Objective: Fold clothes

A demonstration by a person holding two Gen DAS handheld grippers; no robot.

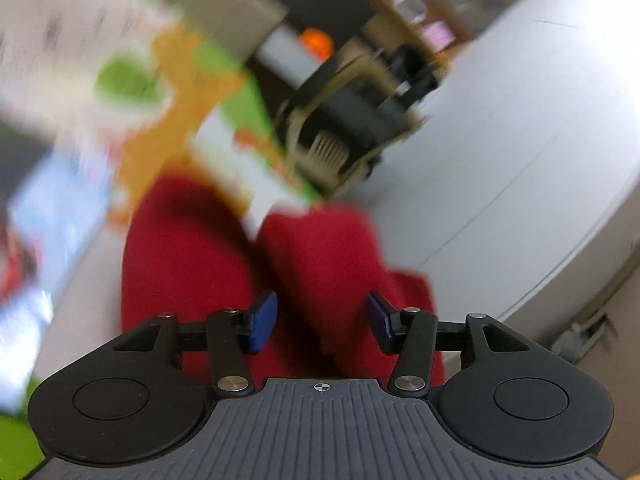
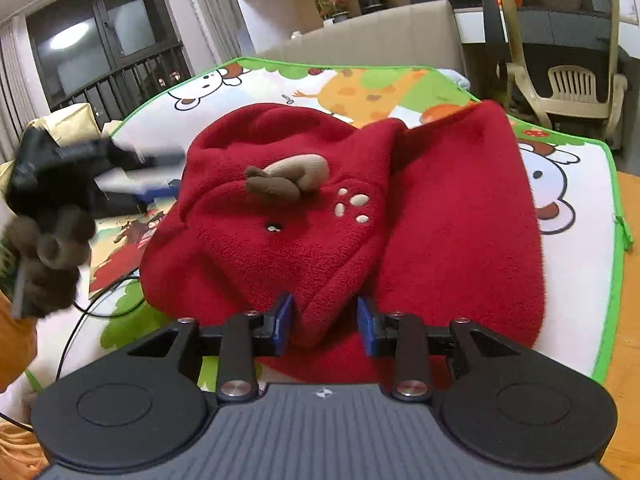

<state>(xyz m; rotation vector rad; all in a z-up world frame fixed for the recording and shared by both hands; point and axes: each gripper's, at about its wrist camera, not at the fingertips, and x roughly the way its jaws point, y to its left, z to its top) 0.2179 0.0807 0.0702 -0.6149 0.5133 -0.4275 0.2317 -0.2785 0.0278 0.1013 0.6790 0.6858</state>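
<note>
One red fleece hooded garment (image 2: 360, 216) lies on a cartoon-print mat (image 2: 568, 240), long axis roughly toward and away from the right camera; the hood (image 2: 272, 208), with one brown antler (image 2: 288, 178), lies toward the left. Right gripper (image 2: 325, 322): jaws part-open with a fleece fold between the pads, contact unclear, so can't tell if it's gripping. Left gripper (image 1: 322, 320): jaws spread wide above red fabric, holding nothing; that view is motion-blurred. One beige chair (image 2: 560, 52) stands behind the mat.
</note>
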